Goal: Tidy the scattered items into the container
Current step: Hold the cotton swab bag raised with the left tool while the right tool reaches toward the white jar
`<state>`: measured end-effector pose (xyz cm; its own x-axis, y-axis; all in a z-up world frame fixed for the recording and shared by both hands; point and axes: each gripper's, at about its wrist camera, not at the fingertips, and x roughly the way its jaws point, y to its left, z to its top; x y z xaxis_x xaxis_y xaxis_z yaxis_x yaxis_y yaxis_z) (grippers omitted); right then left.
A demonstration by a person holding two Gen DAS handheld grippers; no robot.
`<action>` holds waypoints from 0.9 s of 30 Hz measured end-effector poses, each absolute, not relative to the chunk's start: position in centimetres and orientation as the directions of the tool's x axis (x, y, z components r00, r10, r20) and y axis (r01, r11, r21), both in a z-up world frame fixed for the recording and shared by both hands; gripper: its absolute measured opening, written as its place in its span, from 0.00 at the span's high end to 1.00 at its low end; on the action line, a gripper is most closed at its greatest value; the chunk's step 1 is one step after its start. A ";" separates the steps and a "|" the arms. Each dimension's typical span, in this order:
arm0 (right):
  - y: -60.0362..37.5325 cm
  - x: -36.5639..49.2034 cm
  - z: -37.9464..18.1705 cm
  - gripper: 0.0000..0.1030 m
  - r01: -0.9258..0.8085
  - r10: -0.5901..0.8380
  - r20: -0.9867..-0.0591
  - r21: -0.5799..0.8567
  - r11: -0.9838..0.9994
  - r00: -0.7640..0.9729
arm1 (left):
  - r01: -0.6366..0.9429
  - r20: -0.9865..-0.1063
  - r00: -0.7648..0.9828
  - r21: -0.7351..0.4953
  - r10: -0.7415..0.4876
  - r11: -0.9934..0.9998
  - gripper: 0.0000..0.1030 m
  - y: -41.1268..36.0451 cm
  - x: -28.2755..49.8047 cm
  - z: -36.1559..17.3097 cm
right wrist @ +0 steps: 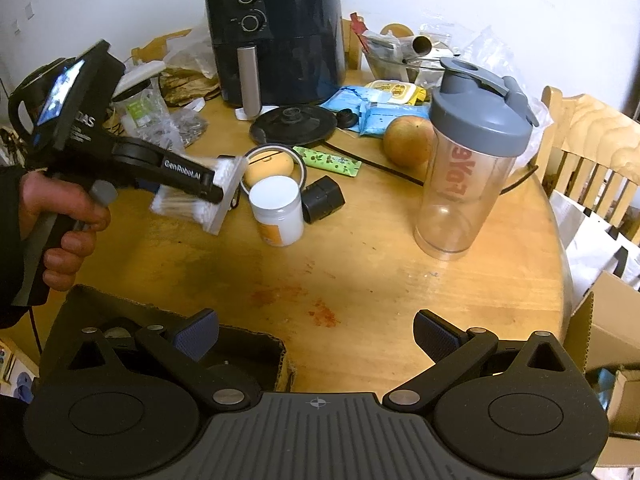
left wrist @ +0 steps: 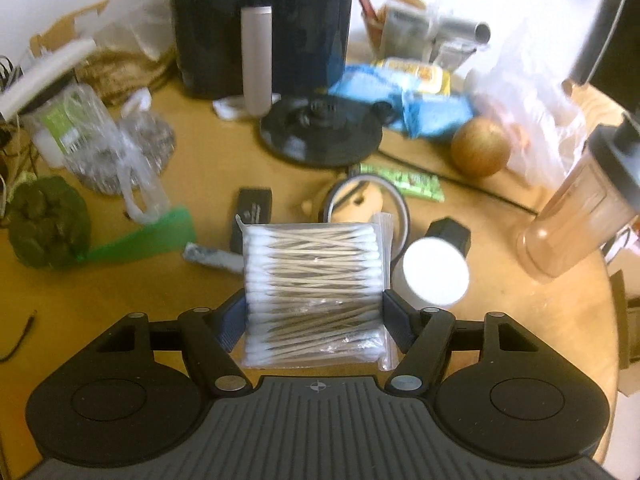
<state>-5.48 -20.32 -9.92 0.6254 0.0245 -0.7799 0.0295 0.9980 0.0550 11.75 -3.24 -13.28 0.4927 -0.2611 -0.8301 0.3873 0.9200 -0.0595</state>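
Note:
My left gripper point(left wrist: 314, 320) is shut on a clear bag of cotton swabs point(left wrist: 314, 280) and holds it above the wooden table. The right wrist view shows that gripper point(right wrist: 218, 190) with the cotton swab bag point(right wrist: 192, 206) at the left. My right gripper point(right wrist: 316, 338) is open and empty at the table's near edge, over the rim of a dark cardboard box point(right wrist: 256, 344). A white-lidded jar point(right wrist: 278, 210), a small black cube point(right wrist: 322, 199), a green packet point(right wrist: 326, 159) and a shaker bottle point(right wrist: 472, 168) stand scattered on the table.
A black air fryer point(right wrist: 276, 36) stands at the back, a black round lid point(right wrist: 294, 122) in front of it. An orange point(right wrist: 408, 140), blue wipes packs point(right wrist: 372, 110), plastic bags point(left wrist: 100, 140) and a tape ring point(right wrist: 276, 156) crowd the table. A wooden chair point(right wrist: 592, 148) is at right.

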 end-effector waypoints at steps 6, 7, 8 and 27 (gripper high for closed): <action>-20.1 -5.5 -9.7 0.00 0.004 0.038 -0.775 0.052 0.999 0.631 | 0.405 -0.799 0.539 -0.031 -0.266 0.914 0.33 -3.1 10.7 -11.7; -20.0 -5.5 -9.7 0.00 0.001 0.040 -0.774 0.052 0.999 0.632 | 0.408 -0.795 0.546 -0.023 -0.264 0.913 0.33 -3.1 10.5 -11.5; -20.0 -5.5 -9.6 0.00 -0.003 0.042 -0.773 0.052 0.999 0.633 | 0.410 -0.791 0.552 -0.017 -0.263 0.912 0.33 -3.1 10.2 -11.2; -19.7 -5.7 -8.7 0.00 -0.055 0.074 -0.753 0.050 0.997 0.654 | 0.400 -0.765 0.594 0.012 -0.249 0.916 0.33 0.0 6.2 -7.8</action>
<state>-5.74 -19.73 -8.71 0.6543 0.0739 -0.7526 -0.0553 0.9972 0.0499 6.18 -0.04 -7.82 0.5938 -0.2489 -0.7651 0.4001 0.9164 0.0124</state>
